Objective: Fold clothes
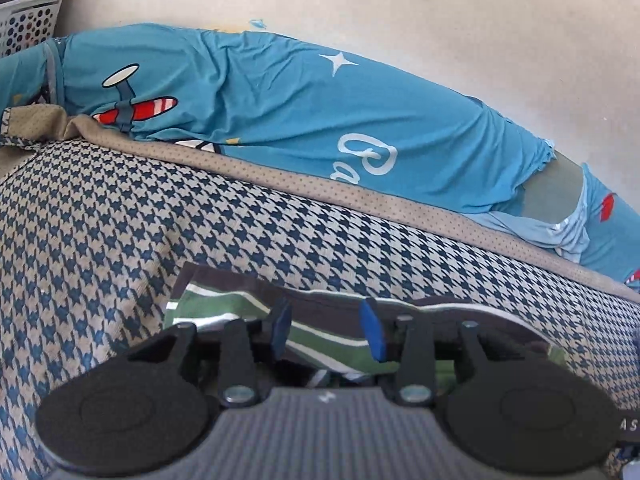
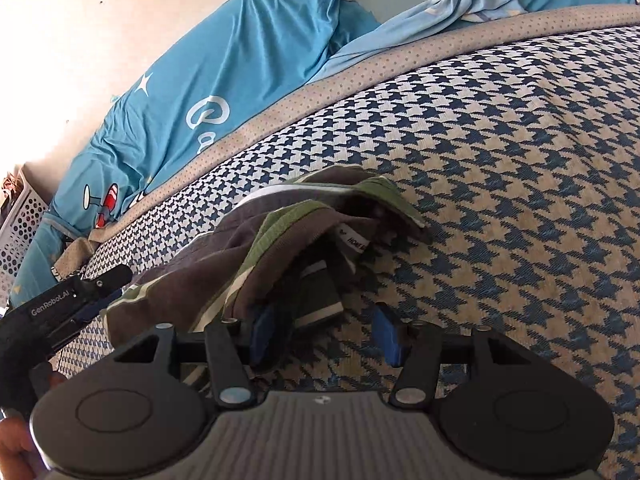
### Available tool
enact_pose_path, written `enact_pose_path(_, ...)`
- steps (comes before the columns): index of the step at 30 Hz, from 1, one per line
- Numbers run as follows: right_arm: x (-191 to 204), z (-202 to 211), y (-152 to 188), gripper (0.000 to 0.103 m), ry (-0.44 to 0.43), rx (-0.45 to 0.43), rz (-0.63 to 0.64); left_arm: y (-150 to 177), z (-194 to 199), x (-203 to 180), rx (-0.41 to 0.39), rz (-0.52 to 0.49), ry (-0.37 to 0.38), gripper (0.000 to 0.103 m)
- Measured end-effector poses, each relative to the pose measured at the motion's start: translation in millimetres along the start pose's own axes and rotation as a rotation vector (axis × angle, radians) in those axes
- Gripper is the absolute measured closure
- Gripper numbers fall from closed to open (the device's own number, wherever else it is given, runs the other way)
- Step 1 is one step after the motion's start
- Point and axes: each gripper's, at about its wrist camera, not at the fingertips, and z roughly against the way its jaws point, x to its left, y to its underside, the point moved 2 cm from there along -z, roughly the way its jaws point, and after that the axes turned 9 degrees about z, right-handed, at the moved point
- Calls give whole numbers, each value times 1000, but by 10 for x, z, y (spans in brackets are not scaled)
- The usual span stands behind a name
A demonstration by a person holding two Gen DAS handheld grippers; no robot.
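We see a striped garment (image 2: 280,240) in brown, green and white lying crumpled on the houndstooth cover (image 2: 520,200) of a bed, and we take that garment as our landmark. The left gripper (image 1: 330,330) hangs over the garment's near edge with its blue pads (image 1: 372,330) partly apart, the cloth showing in the gap but not pinched. In the right wrist view the right gripper (image 2: 326,334) sits at the garment's near right corner, jaws about half open; its left pad (image 2: 262,332) is just beside a fold, and nothing is gripped. Beyond the garment a blue sheet (image 1: 280,100) with an airplane print lies against the wall (image 1: 440,8). A white basket (image 1: 28,16) stands far to the garment's left.
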Motion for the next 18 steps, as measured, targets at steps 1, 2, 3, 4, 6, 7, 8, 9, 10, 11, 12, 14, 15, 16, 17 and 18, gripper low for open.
enact_pose_path(1,13,12,-5,50,-12,-10,2,24,46,-40,0,-27,24,54)
enact_pose_path(2,26,24,-11,50,-24,-19,3,47,94,-78,-1,-53,47,47)
enact_pose_path(3,35,32,-21,50,-34,-27,2,70,141,-117,-2,-79,71,42)
enact_pose_path(4,38,34,-31,50,-40,-31,-3,92,193,-150,-7,-102,98,33)
enact_pose_path(6,42,34,-51,50,-53,-39,-16,133,308,-215,-29,-151,158,26)
enact_pose_path(7,41,25,-61,50,-61,-40,-26,161,362,-259,-39,-189,184,24)
enact_pose_path(8,41,15,-70,50,-68,-41,-36,191,416,-307,-47,-230,210,22)
enact_pose_path(9,46,7,-75,50,-72,-42,-41,221,471,-355,-56,-270,236,20)
enact_pose_path(10,51,-2,-81,50,-77,-43,-46,274,497,-403,-56,-315,246,14)
enact_pose_path(11,56,-10,-86,50,-81,-44,-51,331,517,-450,-54,-361,253,12)
enact_pose_path(12,61,-14,-89,50,-84,-47,-55,389,537,-498,-52,-407,260,12)
enact_pose_path(14,84,-27,-111,50,-96,-54,-62,542,554,-603,-62,-521,237,11)
enact_pose_path(15,97,-34,-122,50,-102,-58,-66,614,552,-649,-73,-575,219,11)
enact_pose_path(16,111,-39,-135,50,-109,-62,-70,696,542,-694,-92,-633,192,11)
enact_pose_path(17,121,-42,-148,50,-116,-67,-75,771,518,-732,-107,-678,165,10)
enact_pose_path(18,131,-46,-159,50,-124,-71,-80,842,491,-768,-120,-720,140,10)
